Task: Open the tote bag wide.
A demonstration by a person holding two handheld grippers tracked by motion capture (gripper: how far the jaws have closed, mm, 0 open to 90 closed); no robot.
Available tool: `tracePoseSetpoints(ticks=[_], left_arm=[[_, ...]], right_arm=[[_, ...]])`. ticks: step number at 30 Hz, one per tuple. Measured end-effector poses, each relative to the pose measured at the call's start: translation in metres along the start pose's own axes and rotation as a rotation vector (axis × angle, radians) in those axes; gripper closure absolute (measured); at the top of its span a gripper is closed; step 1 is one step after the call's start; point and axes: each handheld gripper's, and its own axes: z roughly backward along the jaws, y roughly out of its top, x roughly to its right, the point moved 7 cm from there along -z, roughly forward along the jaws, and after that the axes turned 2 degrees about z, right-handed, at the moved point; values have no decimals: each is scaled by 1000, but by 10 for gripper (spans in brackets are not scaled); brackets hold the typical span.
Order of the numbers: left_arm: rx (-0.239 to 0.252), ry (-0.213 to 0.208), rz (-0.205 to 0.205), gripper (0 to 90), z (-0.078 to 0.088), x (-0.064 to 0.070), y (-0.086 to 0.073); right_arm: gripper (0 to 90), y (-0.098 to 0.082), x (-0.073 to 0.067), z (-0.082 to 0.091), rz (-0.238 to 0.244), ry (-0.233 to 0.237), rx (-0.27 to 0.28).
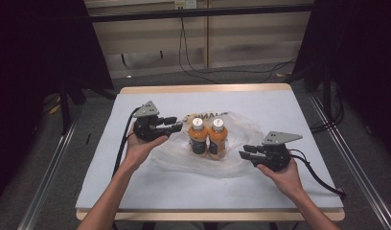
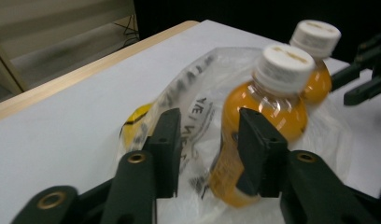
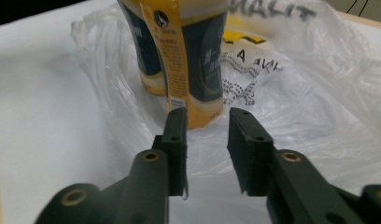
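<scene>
High view, count: you've got two orange bottles, the left bottle (image 1: pixel 198 136) and the right bottle (image 1: pixel 217 138), standing upright and touching side by side on one clear plastic bag (image 1: pixel 241 163), mid-table on the pale table (image 1: pixel 136 187).
High view, left hand: your left hand (image 1: pixel 138 146) sits left of the bottles, forearm coming in from the near edge, and your left gripper (image 1: pixel 177 124) points right, its tips just beside the left bottle's cap end.
High view, right hand: your right hand (image 1: pixel 282 175) is right of the pair and nearer to you, and your right gripper (image 1: pixel 244 151) points left toward the right bottle, a little apart from it.
Left gripper view, count: two white-capped bottles here, the left bottle (image 2: pixel 265 100) close up and the other one farther off behind it.
Left gripper view, jaws: yours stand apart, nothing pressed between them; printed bag film lies in the gap and the bottle sits just past the right-hand one.
Right gripper view, count: two labelled bottles, the nearer being the right bottle (image 3: pixel 193 56), standing on the crumpled bag (image 3: pixel 319 107).
Right gripper view, jaws: apart and clear, aimed at the bottle's base, short of it.
</scene>
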Motion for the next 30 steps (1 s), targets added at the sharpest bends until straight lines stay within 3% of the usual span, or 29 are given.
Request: tracePoseSetpoints(ticks=[6,12,19,22,28,30], left_arm=[[2,35,-7,342,23,9,-17],[1,57,11,177,38,16,-34],[-31,104,48,78,59,24,-69],[-18,118,64,69,70,28,-81],[-11,108,124,35,86,37,-102],[5,129,142,30,93,40,-110]], right_arm=[[443,-2,-3,14,-14,-8,33],[326,-7,-4,30,-40,-32,52],[216,-19,0,54,-74,-93,59],[192,-27,2,65,-92,-125,65],[152,-39,7,83,-141,-183,88],[140,-42,7,88,-141,-201,95]])
